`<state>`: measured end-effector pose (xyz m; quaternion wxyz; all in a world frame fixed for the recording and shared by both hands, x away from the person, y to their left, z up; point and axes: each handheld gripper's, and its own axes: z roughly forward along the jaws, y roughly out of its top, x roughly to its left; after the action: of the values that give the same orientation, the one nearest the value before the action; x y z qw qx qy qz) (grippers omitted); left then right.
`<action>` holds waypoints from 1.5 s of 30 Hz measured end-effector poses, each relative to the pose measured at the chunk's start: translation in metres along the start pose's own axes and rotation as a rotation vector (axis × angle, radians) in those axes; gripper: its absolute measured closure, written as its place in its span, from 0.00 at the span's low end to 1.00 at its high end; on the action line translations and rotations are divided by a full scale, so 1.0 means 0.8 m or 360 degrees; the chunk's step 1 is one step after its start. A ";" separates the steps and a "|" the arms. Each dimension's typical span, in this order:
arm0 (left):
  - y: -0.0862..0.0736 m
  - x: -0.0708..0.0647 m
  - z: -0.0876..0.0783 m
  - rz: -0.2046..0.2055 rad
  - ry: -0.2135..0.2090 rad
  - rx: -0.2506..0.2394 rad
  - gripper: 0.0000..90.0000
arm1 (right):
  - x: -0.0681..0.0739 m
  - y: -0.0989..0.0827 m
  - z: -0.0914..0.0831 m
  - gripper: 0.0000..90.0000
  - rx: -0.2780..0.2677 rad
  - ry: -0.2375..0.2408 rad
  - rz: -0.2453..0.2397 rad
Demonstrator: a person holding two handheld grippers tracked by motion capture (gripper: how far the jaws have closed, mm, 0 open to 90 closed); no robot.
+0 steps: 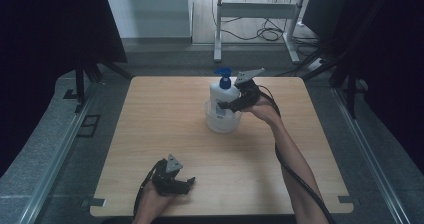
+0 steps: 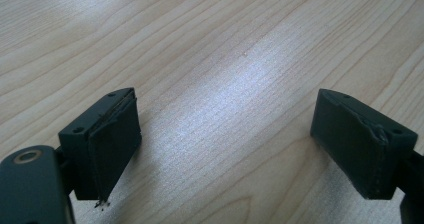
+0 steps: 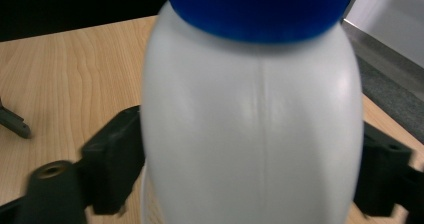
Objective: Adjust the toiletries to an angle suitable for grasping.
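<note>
Pump bottle (image 1: 220, 95) stands upright in the tub (image 1: 223, 121), mid-table, toward far edge. Right gripper (image 1: 226, 104) sits just right of it, one jaw either side of the bottle body. Left gripper (image 1: 190, 184) rests on the table (image 1: 150, 134) near the front edge, well apart, bare tabletop between its jaws.

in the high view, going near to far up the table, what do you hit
left tongs resting open on the wooden table → white basket → white pump bottle standing in it, with the right tongs around it
</note>
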<state>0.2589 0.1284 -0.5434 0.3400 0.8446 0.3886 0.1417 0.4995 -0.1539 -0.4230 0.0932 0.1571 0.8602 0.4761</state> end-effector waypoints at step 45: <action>0.000 0.000 0.001 -0.0004 0.0004 -0.0006 0.13 | 0.027 -0.002 -0.046 0.00 0.0100 -0.0223 0.0004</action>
<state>0.2590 0.1279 -0.5436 0.3414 0.8432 0.3898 0.1432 0.4680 -0.1762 -0.4049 0.1476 0.1940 0.8659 0.4367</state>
